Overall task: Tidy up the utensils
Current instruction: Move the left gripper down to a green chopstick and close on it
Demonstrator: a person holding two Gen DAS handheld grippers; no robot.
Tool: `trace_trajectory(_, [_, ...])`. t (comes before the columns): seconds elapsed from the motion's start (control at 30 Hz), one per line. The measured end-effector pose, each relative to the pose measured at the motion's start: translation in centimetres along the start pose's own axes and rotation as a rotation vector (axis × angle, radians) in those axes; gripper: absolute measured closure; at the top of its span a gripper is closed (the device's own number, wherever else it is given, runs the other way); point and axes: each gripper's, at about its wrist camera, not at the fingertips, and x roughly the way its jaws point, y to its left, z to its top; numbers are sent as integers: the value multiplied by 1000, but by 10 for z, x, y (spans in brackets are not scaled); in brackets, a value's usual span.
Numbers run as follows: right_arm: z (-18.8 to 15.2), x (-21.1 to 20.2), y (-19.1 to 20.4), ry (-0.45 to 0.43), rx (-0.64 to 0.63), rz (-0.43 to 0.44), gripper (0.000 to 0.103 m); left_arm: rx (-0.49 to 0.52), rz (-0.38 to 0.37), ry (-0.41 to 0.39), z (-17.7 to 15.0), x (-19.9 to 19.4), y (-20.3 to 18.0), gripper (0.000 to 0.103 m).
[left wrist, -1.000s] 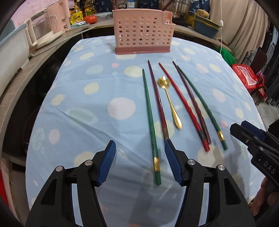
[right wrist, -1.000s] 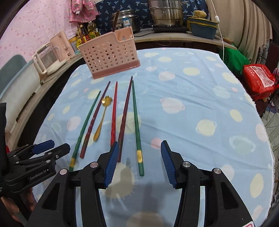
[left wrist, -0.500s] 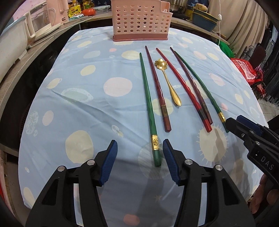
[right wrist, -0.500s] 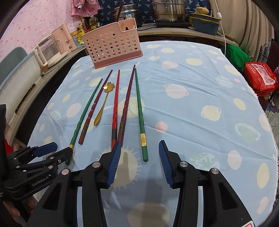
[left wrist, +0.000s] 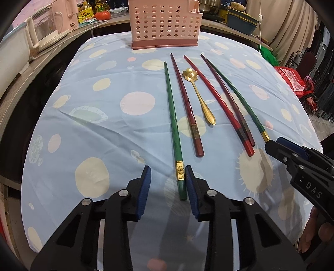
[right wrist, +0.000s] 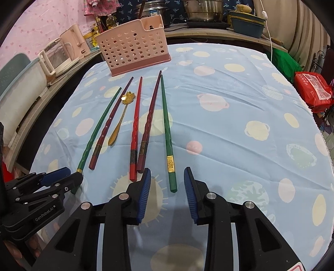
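Observation:
Several chopsticks and a gold flower-bowled spoon (left wrist: 198, 91) lie in a row on the blue spotted tablecloth, before a pink perforated utensil holder (left wrist: 165, 23). My left gripper (left wrist: 168, 183) is open, its jaws straddling the near end of the leftmost green chopstick (left wrist: 174, 129), close to its right pad. My right gripper (right wrist: 167, 185) is open, its jaws straddling the near end of the rightmost green chopstick (right wrist: 167, 129). Between them lie two dark red chopsticks (right wrist: 149, 121) and a bright red one (right wrist: 135, 129). The holder (right wrist: 133, 50) stands at the far table edge.
A counter runs behind the table with a pink kettle (right wrist: 62, 54), pots (right wrist: 202, 10) and a teal basin (right wrist: 246, 26). A red bag (right wrist: 313, 89) sits off the table's right side. The tablecloth edge (left wrist: 31, 208) drops off at near left.
Both grippers have pulled back toward the near ends of the chopsticks and narrowed somewhat. Each now straddles the gold-banded end of a green chopstick.

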Motion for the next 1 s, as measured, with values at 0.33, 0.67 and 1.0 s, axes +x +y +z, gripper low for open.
trace_trajectory(0.33, [4,6,1,5,-9,-6,80,11,6,-2,0,1,-1,78])
trace_trajectory(0.67, [6,13,3,11,-14,-12,85,15,9,-4,0,2,-1,78])
trace_trajectory(1.0, [6,14,1,8,-17,-18,95,13,8,-4,-1,2,-1,79])
